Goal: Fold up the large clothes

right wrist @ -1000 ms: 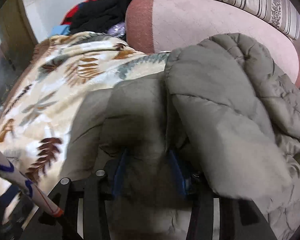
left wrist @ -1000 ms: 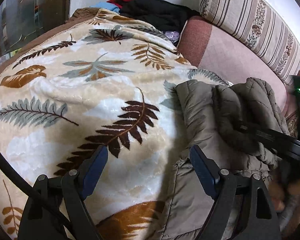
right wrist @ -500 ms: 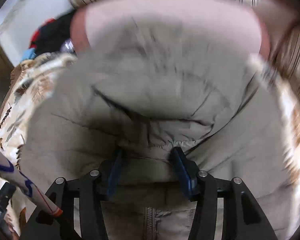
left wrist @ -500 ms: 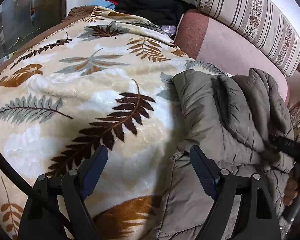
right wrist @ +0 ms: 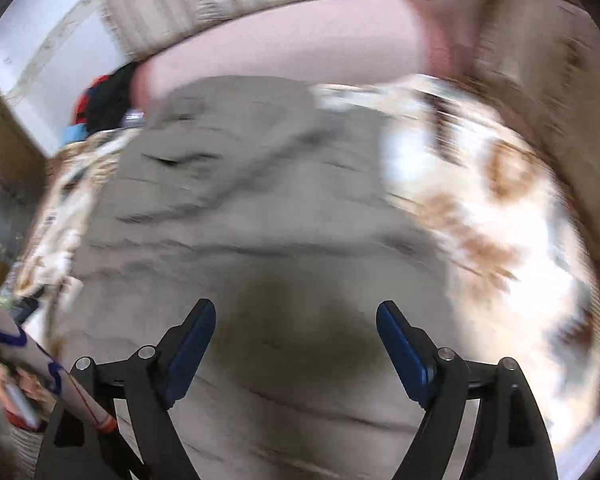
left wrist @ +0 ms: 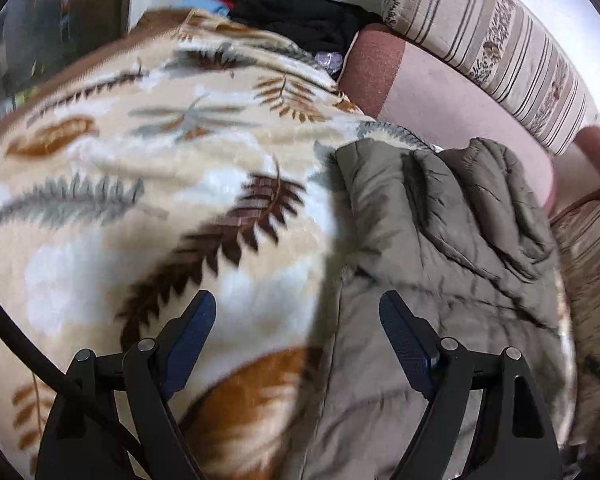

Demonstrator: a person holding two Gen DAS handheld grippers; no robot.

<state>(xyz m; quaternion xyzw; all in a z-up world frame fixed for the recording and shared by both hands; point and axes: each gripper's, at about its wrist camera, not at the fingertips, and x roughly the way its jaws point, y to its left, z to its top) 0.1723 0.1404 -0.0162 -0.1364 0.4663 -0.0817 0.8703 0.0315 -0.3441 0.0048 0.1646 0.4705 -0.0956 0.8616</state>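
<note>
One olive quilted jacket [left wrist: 440, 240] lies on one leaf-print blanket [left wrist: 160, 184], and two grippers hang over them.

In the left wrist view, the blanket fills the left and middle. The left gripper [left wrist: 297, 332] hovers with its jaws spread wide and nothing between them; its left finger is over the blanket and its right finger over the jacket's edge. The jacket lies to the right, bunched and folded over itself at the far end, near one pink bolster [left wrist: 440, 96]. Behind that runs one striped cushion [left wrist: 500, 36]. At the far edge of the blanket sits one pile of dark, red and blue clothes [left wrist: 300, 12].

In the right wrist view, which is heavily blurred, the jacket [right wrist: 260, 220] spreads across the left and middle, with the blanket [right wrist: 500, 208] showing on the right. The right gripper [right wrist: 296, 332] is released, jaws apart over the jacket and holding nothing. The pink bolster [right wrist: 292, 56] lies beyond the jacket. A white sleeve with blue marks [right wrist: 16, 344] crosses the lower left corner.
</note>
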